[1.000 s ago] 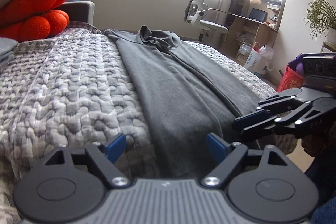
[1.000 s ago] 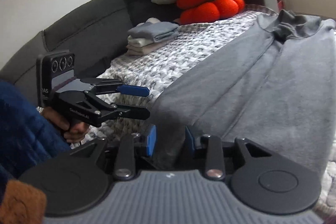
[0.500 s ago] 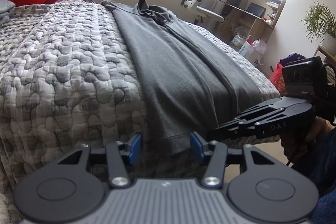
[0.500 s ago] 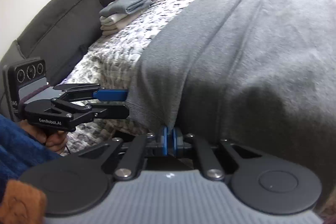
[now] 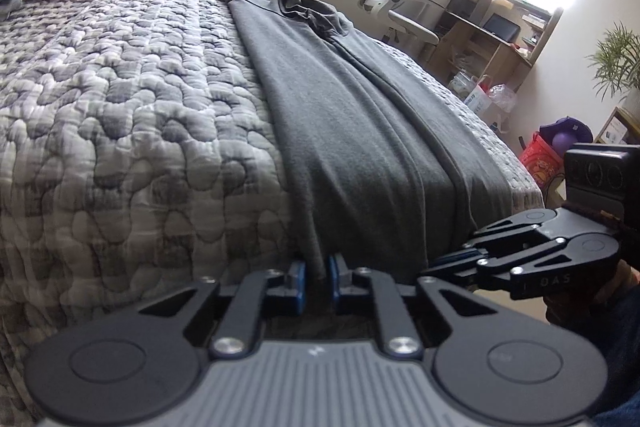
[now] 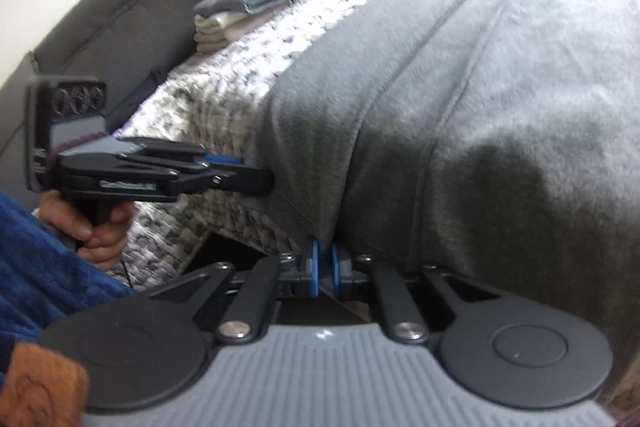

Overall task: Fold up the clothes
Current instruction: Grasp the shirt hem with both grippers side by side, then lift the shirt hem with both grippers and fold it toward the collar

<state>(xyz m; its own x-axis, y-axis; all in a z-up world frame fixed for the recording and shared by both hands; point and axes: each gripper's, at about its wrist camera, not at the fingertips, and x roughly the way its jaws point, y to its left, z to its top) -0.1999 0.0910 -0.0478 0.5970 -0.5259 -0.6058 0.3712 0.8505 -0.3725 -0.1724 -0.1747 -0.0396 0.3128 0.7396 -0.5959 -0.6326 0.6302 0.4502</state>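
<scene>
Left gripper (image 5: 317, 277) pointed down-forward at the bed (image 5: 120, 115) edge, fingers closing, pinching the grey shirt (image 5: 360, 155) hem between the blue pads. Right gripper (image 6: 323, 269) sat at the same tilt just beside it, fingers easing apart but hem fabric was between them, pads touching. Shirt lay flat along the bed, ahead of both fingers, collar at the far end.
</scene>
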